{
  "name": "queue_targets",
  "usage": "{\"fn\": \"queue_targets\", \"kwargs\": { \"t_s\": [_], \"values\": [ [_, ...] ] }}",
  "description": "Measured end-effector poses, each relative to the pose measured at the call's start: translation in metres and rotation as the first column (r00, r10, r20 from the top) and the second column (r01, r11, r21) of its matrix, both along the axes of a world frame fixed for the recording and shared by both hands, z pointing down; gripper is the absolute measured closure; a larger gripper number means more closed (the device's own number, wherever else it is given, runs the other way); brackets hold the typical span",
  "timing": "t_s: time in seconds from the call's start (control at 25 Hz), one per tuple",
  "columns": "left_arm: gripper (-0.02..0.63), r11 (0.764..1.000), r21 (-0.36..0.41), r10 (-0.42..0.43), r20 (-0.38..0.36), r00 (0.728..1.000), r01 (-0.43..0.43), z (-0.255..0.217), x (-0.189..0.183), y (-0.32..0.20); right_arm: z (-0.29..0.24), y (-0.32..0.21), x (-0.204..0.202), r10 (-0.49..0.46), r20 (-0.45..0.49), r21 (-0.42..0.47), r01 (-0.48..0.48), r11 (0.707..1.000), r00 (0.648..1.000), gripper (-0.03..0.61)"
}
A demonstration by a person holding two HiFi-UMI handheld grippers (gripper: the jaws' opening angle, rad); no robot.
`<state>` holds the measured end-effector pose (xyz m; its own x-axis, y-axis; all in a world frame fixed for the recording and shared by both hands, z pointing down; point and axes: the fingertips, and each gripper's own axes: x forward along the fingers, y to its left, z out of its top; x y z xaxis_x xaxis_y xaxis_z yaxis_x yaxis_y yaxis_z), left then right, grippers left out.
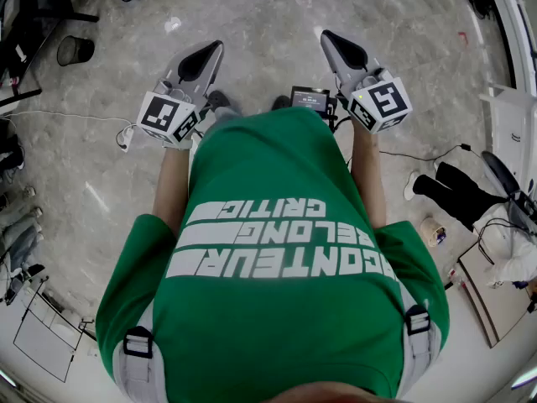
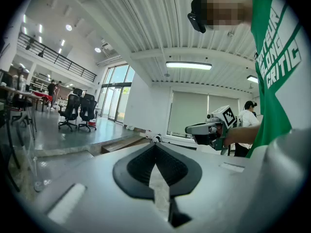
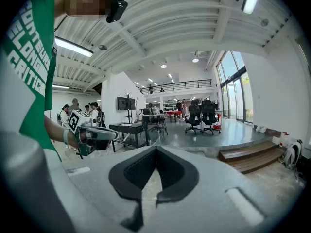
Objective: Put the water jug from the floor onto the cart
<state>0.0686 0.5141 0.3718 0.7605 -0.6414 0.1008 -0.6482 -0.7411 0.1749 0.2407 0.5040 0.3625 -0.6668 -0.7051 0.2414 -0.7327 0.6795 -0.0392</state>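
1. Head view: a person in a green shirt (image 1: 285, 250) stands on a pale stone floor (image 1: 268, 15) and holds both tools out ahead.
   - The left tool (image 1: 215, 50) sits at 11 o'clock and the right tool (image 1: 329, 39) at 1 o'clock. They are well apart, and both point toward 12.
   - A dark bin (image 1: 74, 50) stands at 10 o'clock.
   - No jug or cart shows anywhere on the floor here. The small clutter at the 12 o'clock edge is too blurred to name.

2. Left gripper view: the left tool (image 2: 156, 147) has its jaws together, tip against tip, with nothing between them.
   - It faces out across the hall rather than down.
   - The right tool (image 2: 189, 129) hangs at 3 o'clock, and office chairs (image 2: 77, 111) stand far off at 9 o'clock.
   - There is no jug or cart in this view either.

3. Right gripper view: the right tool (image 3: 156, 148) also has its jaws closed tip to tip and is empty.
   - The left tool (image 3: 112, 135) shows at 9 o'clock.
   - Wooden steps (image 3: 252, 157) lie at 4 o'clock, and more chairs (image 3: 201, 115) stand at 2 o'clock.
   - The jug and cart are absent here too.

4. Progress: the task looks unstarted.
   - Nothing is gripped, and where the jug stands cannot be told from any view.
   - What is left is likely everything: find the jug, open a tool, grip it, lift it, and set it on the cart.
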Motion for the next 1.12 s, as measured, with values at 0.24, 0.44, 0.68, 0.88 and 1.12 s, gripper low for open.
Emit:
{"fn": "queue_targets", "kwargs": {
  "t_s": [0.24, 0.44, 0.68, 0.88, 1.12],
  "values": [
    [0.6, 1.0, 0.009, 0.006, -0.017, 1.0, -0.006, -0.003, -0.006, -0.005, 0.015, 0.007, -0.017, -0.016, -0.042, -0.035, 0.015, 0.999, 0.999, 0.589],
    [0.6, 1.0, 0.008, -0.015, -0.024, 1.0, 0.015, -0.002, -0.015, 0.0, 0.024, 0.012, -0.016, -0.005, -0.041, -0.05, 0.003, 0.999, 0.999, 0.589],
    [0.6, 0.999, -0.003, -0.047, -0.017, 0.999, 0.047, 0.0, -0.032, 0.004, 0.027, 0.008, -0.016, 0.013, -0.03, -0.064, -0.014, 0.998, 0.999, 0.589],
    [0.6, 0.997, -0.008, -0.079, -0.021, 0.997, 0.078, 0.001, -0.059, 0.004, 0.028, -0.001, -0.036, 0.001, -0.028, -0.071, -0.003, 0.998, 1.0, 0.589],
    [0.6, 0.994, -0.014, -0.106, -0.049, 0.993, 0.105, 0.0, -0.095, 0.004, 0.034, -0.008, -0.069, -0.015, -0.024, -0.078, 0.013, 0.997, 1.0, 0.589]
  ]
}}
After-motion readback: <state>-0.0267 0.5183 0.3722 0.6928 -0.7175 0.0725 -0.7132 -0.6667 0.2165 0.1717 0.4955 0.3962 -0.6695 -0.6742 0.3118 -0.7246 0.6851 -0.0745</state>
